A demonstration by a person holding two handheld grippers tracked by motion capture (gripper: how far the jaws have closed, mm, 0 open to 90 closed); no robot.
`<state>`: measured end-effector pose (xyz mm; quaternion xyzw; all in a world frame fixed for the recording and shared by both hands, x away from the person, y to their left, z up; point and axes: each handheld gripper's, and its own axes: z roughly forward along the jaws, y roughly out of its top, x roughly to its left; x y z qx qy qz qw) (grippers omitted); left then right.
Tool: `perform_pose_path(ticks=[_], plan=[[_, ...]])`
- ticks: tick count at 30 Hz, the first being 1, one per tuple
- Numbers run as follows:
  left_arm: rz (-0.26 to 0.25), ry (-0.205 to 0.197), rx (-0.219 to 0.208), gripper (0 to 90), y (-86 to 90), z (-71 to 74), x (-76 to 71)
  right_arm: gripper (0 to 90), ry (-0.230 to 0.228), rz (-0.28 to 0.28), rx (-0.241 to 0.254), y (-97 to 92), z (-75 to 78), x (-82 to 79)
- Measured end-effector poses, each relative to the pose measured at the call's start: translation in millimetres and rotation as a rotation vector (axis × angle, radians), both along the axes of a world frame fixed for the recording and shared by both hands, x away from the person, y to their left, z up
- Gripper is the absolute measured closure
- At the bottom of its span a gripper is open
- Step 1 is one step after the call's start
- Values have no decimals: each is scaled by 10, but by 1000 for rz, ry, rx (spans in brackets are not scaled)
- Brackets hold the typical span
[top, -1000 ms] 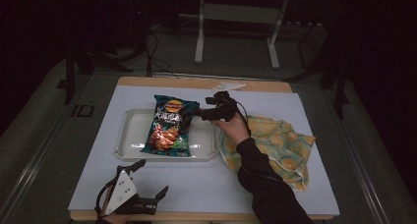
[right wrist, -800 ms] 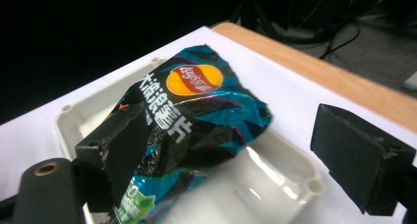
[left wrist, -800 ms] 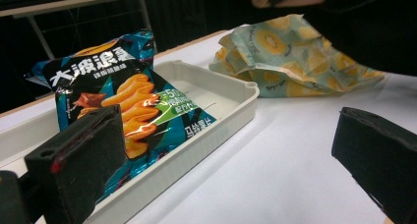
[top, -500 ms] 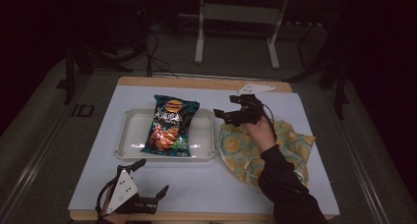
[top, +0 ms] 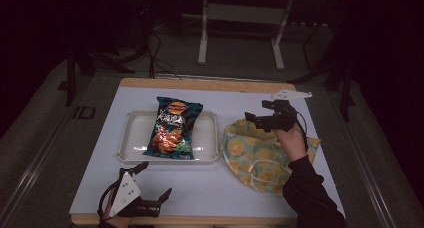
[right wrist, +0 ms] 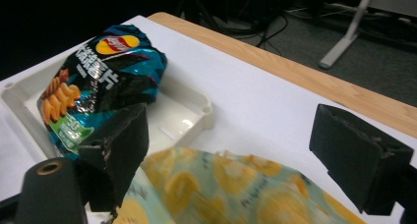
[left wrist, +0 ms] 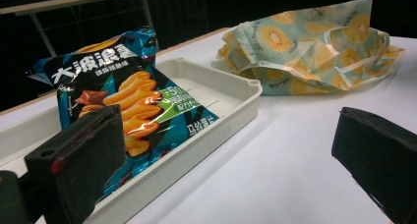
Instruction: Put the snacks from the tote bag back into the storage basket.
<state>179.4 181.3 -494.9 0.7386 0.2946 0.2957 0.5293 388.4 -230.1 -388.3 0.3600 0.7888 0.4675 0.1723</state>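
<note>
- The table (top: 210,188) has a smooth white top with a wooden strip along its far edge; bare surface runs along the near edge and the far side behind the tray.
- The tray (top: 134,138), a shallow white plastic rectangle with rounded corners, sits left of centre, well clear of every table edge.
- The cloth bag (top: 255,160), soft and crumpled with a yellow fruit print on pale green, lies just beside the tray's right wall and reaches toward the table's right edge.
- The chip bag (top: 172,128), shiny teal foil and puffed, lies in the tray, its top end resting over the far rim.
- The right gripper (top: 260,119) hangs above the cloth bag's far left part, jaws spread apart with nothing between them.
- The left gripper (top: 152,180) rests low at the near left edge, jaws wide apart and empty, facing the tray's near wall across bare table.
</note>
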Motion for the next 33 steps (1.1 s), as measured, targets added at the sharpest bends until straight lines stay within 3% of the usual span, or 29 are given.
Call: perform_pose_path(ticks=[12, 18, 24, 33], plan=[[-4, 1, 6, 2, -5, -1, -2, 148, -35, -70, -28, -477, -60, -263], [-4, 2, 6, 2, -10, -4, 2, 148, -55, -111, -11, -700, -134, -392], [-3, 2, 7, 2, -10, -6, 3, 148, -92, -194, 9, -957, -212, -531], [-5, 3, 8, 2, -10, -6, 3, 148, -121, -296, -11, -1261, -352, -660]])
